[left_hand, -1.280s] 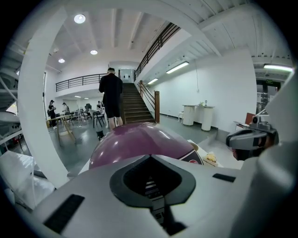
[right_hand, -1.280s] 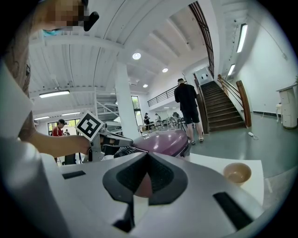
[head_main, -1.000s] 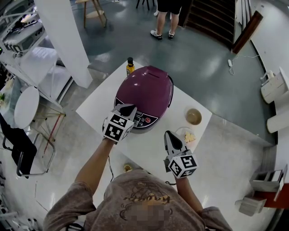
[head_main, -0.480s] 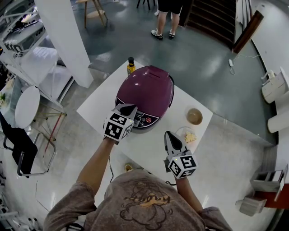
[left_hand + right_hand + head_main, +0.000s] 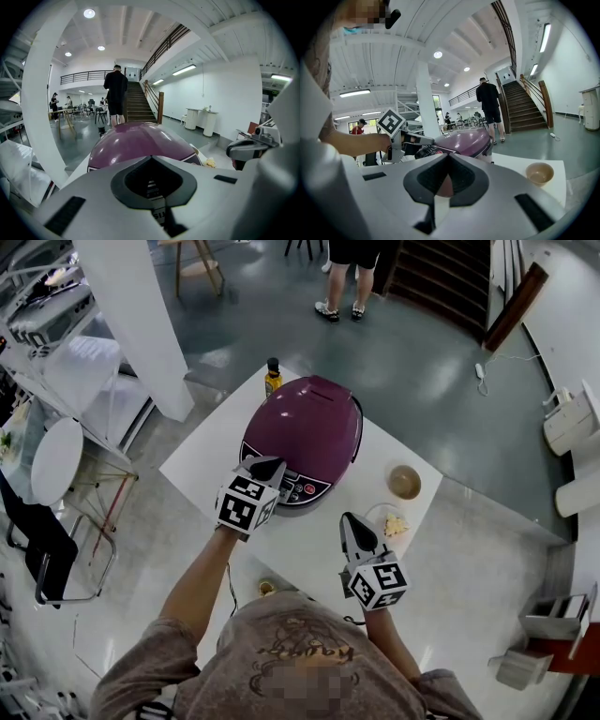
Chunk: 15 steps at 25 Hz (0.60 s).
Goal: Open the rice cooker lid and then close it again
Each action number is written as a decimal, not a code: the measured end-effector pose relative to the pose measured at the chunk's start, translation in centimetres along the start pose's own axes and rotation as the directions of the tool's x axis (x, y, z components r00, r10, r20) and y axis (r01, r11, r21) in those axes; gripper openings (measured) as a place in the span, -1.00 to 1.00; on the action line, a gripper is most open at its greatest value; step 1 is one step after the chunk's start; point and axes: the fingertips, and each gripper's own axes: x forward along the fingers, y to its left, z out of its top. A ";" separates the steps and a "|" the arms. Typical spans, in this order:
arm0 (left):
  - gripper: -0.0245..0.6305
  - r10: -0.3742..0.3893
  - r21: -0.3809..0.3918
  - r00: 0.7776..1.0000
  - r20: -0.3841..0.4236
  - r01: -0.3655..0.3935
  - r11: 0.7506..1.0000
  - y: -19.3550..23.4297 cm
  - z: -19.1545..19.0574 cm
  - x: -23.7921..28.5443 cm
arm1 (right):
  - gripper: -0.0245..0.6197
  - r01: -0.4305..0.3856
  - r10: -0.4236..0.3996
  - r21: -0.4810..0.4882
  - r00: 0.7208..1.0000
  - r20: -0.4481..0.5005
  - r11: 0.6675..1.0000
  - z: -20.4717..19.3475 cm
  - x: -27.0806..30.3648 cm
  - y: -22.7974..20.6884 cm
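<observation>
The purple rice cooker (image 5: pixel 307 432) stands on the white table (image 5: pixel 206 465) with its lid down. Its control panel (image 5: pixel 300 489) faces me. My left gripper (image 5: pixel 273 465) is shut, and its tip hovers at the cooker's front edge just left of the panel. Whether it touches I cannot tell. The left gripper view shows those jaws (image 5: pixel 151 158) closed, with the cooker's dome (image 5: pixel 136 140) right behind them. My right gripper (image 5: pixel 350 518) is shut and holds nothing, over the table to the right of the cooker. Its own view looks past the closed jaws (image 5: pixel 449 154) to the cooker (image 5: pixel 466 139).
A small dark bottle (image 5: pixel 270 378) stands behind the cooker at the table's far corner. A tan bowl (image 5: pixel 404 482) and a plate with food (image 5: pixel 392 524) sit at the right. A white pillar (image 5: pixel 131 315) rises at left. A person (image 5: pixel 342 277) stands on the floor beyond.
</observation>
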 end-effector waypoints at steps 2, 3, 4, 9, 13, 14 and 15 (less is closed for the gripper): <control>-0.86 -0.004 -0.002 1.000 -0.002 0.004 1.000 -0.1 0.0 0.0 | -0.92 0.001 -0.001 -0.001 1.000 0.000 1.000 0.0 0.0 0.0; -0.86 -0.004 0.000 1.000 -0.002 0.004 1.000 -0.1 0.0 -0.1 | -0.92 0.001 -0.001 0.000 1.000 0.000 1.000 0.0 0.0 0.0; -0.86 -0.003 0.001 1.000 -0.003 0.003 1.000 -0.1 0.0 -0.1 | -0.92 0.000 0.000 0.000 1.000 -0.001 1.000 0.0 0.0 0.0; -0.86 0.006 0.009 1.000 0.004 -0.006 1.000 -0.1 0.0 0.0 | -0.92 0.003 -0.003 -0.003 1.000 -0.003 1.000 0.0 0.1 0.0; -0.86 0.008 0.004 1.000 0.002 -0.008 1.000 -0.1 0.0 -0.1 | -0.92 0.007 -0.007 -0.004 1.000 -0.003 1.000 0.0 0.1 -0.1; -0.86 0.006 0.003 1.000 0.000 -0.006 1.000 -0.1 -0.1 -0.1 | -0.92 0.008 -0.008 -0.005 1.000 -0.002 1.000 0.0 0.1 -0.2; -0.86 0.004 0.002 1.000 0.000 -0.004 1.000 -0.1 -0.1 -0.1 | -0.92 0.008 -0.008 -0.005 1.000 -0.001 1.000 0.0 0.0 -0.2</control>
